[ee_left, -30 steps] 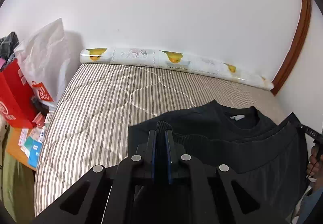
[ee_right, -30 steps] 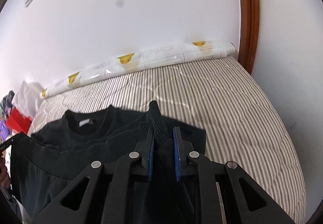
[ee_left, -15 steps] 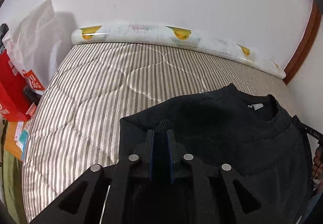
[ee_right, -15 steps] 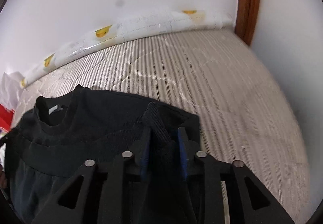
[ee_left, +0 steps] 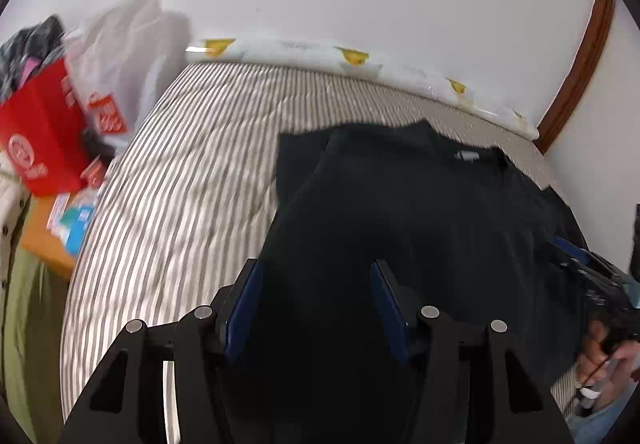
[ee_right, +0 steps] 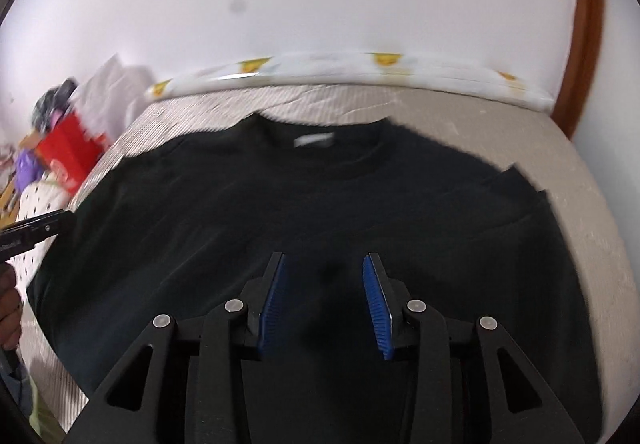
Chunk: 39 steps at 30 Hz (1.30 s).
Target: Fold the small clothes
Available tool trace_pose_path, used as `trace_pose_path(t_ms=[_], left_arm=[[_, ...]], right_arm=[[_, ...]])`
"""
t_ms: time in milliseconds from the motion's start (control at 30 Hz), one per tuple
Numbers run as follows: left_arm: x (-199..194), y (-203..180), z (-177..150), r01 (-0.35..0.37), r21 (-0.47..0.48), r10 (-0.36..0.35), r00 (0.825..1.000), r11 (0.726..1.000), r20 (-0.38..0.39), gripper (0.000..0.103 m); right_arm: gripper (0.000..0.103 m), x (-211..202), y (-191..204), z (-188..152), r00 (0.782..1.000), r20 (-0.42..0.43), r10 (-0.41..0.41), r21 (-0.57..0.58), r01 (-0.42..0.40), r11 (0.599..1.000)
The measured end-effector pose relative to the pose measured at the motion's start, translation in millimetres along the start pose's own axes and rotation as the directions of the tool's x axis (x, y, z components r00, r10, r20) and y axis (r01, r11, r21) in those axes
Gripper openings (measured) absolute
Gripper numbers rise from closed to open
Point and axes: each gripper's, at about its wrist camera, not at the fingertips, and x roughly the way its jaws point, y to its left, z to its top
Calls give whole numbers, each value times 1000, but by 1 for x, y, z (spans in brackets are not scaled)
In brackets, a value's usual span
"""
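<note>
Both hand-held grippers are letting go: jaws clamped on the ribbed hem a second ago have just been opening, and both views are now sliding back over the garment. Left to right: red bag [ee_left: 44,131] and white plastic bag [ee_left: 124,55] are sitting off the bed's left edge. Left hand-held gripper [ee_left: 316,304] is hanging partly open, pads clear of the cloth, nothing pinched. Black sweatshirt [ee_left: 400,203] is lying on the striped mattress [ee_left: 180,183], collar and white neck label [ee_right: 314,139] toward the wall, lower part apparently folded up over the chest. Right hand-held gripper [ee_right: 324,300] is also hanging about half open over the fabric, empty. Sweatshirt looks soft, limp and light, likely to sag and drag; best taken at a thick edge such as shoulder seam or folded side, one gripper each.
</note>
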Motion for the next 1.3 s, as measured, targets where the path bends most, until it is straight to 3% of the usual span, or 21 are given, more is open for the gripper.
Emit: trace_pose_path(t_ms=[67,133,267,533,633,733,967,1100,1233,1300], left_arm=[[-13,10,-19,4,-26,-5,1000,1000,-5,53],[-22,17,-31,2,-39,-2,1000,999,-4,53],[-41,30,-55,1,-65,-1,1000,998,0,53],[-65,41,-86,3,-98,-1,1000,995,19,59],[-66,51,-105,73,-154,-71,997,985,15,59],[-60,62,-118,194,-226,-192,981,955,31,59],[-35,72,-110,311,-326,-301,950,893,84,59],[-26,75,-103,345,-354,-325,939,869,117,60],[-18,72,-93,334,-358,-310,943,872,124,57],[-15,68,-87,305,-368,-285,952,878,109,46]], right_arm=[[39,8,14,-9,1000,-22,0,-16,-1,1000],[39,19,23,-18,996,-58,-61,-44,58,997],[39,6,33,-30,992,-31,-121,-72,119,990],[39,-25,40,-63,993,-22,-116,-82,114,990],[39,-37,41,-79,992,-2,-126,-82,126,989],[39,-51,44,-90,991,20,-130,-84,132,988],[39,-79,44,-113,994,-3,-106,-102,105,989],[39,-96,34,-129,996,6,-91,-79,91,993],[39,-117,7,-129,997,43,-71,16,70,997],[39,-126,-6,-126,995,59,-80,43,78,996]])
